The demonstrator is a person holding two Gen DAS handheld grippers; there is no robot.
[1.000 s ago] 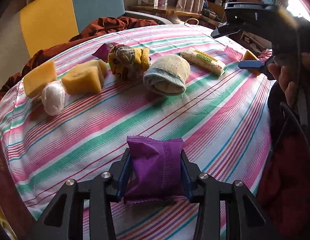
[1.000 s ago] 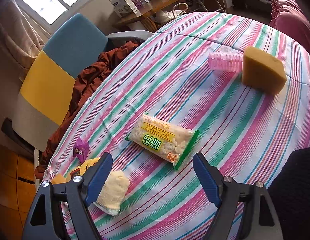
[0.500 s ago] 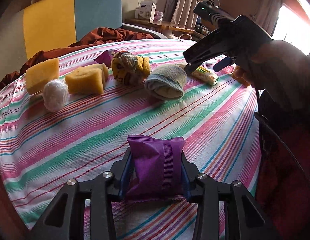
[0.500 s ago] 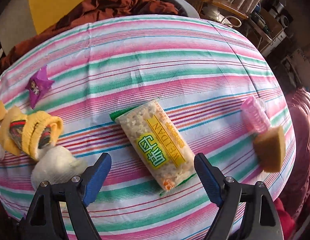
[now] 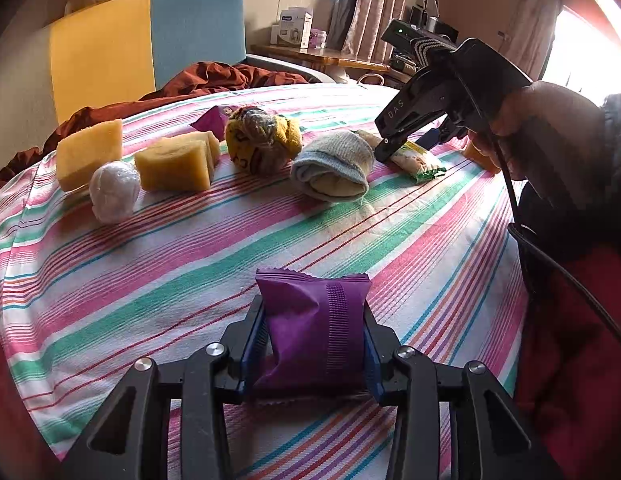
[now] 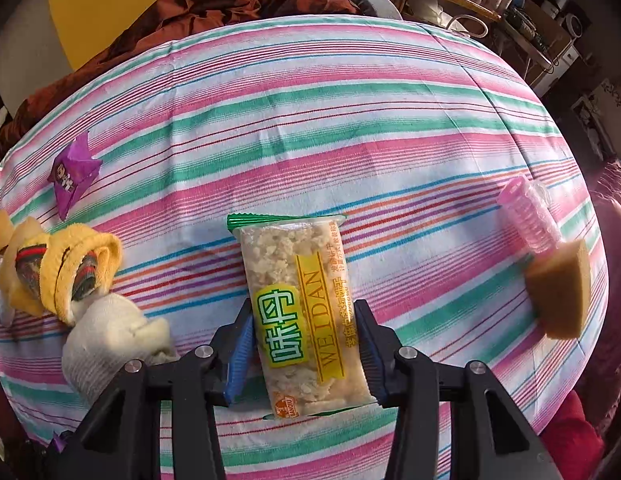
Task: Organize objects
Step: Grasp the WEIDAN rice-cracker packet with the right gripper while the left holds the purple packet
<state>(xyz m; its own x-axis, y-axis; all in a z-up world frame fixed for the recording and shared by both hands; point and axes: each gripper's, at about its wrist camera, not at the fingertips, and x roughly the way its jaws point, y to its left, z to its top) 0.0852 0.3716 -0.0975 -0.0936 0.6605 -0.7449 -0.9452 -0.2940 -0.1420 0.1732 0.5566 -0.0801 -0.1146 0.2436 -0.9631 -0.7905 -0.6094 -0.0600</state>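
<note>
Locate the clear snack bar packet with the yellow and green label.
In the right wrist view the clear snack bar packet lies on the striped tablecloth, between the right gripper's closing fingers, right of the cream rolled sock.

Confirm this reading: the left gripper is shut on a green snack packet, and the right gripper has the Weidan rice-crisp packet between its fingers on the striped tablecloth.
One thing is wrong: the colour. The left wrist view shows the left gripper shut on a purple snack packet, not a green one. The rest stands: the right gripper has just been closing, with the Weidan rice-crisp packet between its fingers on the striped tablecloth.
</note>
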